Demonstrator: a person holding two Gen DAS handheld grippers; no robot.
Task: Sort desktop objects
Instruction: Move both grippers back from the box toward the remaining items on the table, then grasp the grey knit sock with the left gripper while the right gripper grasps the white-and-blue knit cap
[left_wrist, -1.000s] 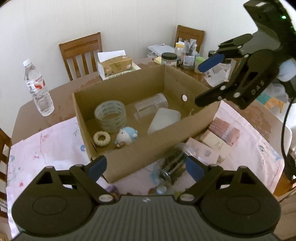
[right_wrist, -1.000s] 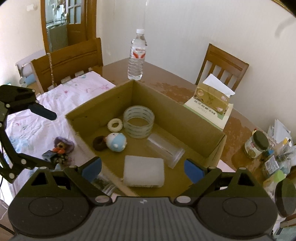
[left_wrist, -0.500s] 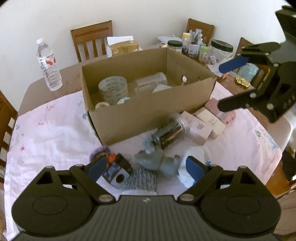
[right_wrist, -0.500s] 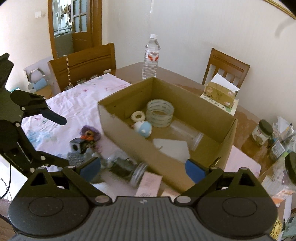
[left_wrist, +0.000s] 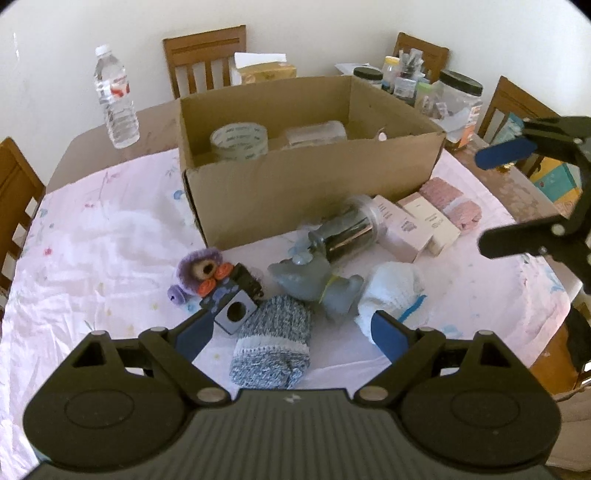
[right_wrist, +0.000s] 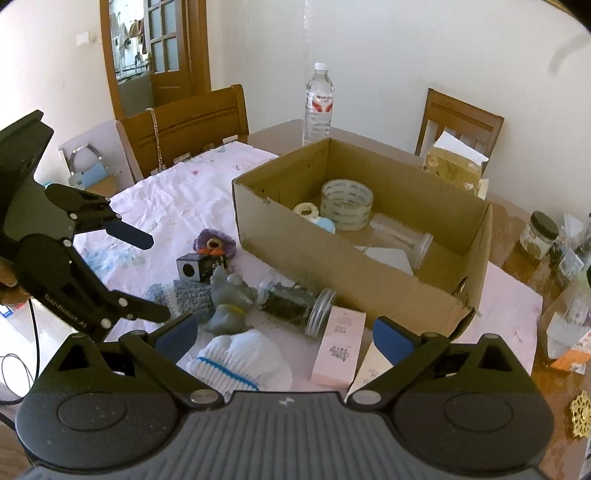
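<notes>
An open cardboard box (left_wrist: 314, 184) (right_wrist: 354, 269) holds a tape roll (left_wrist: 239, 141) (right_wrist: 347, 204), a clear cup (right_wrist: 400, 233) and small toys. In front of it lie a grey-blue knit sock (left_wrist: 272, 345), a grey elephant toy (left_wrist: 314, 284) (right_wrist: 227, 299), a white sock (left_wrist: 391, 291) (right_wrist: 240, 356), a jar on its side (left_wrist: 351, 232) (right_wrist: 295, 304), a black cube (left_wrist: 234, 301) (right_wrist: 194, 267), a purple knit toy (left_wrist: 197, 269) (right_wrist: 214, 242) and pink cartons (left_wrist: 417, 229) (right_wrist: 338, 345). My left gripper (left_wrist: 291, 334) (right_wrist: 146, 275) is open above the knit sock. My right gripper (right_wrist: 286, 338) (left_wrist: 495, 201) is open over the white sock and cartons.
A water bottle (left_wrist: 116, 98) (right_wrist: 318, 105) stands behind the box. A tissue box (left_wrist: 267, 70) (right_wrist: 452, 166), jars and clutter (left_wrist: 424, 88) sit at the back. Wooden chairs (left_wrist: 205, 61) ring the table. A pink floral cloth (left_wrist: 92, 236) covers the table.
Both grippers have pulled back from over the box toward the table's front. The loose objects in front of the box have come into view. Both stay open.
</notes>
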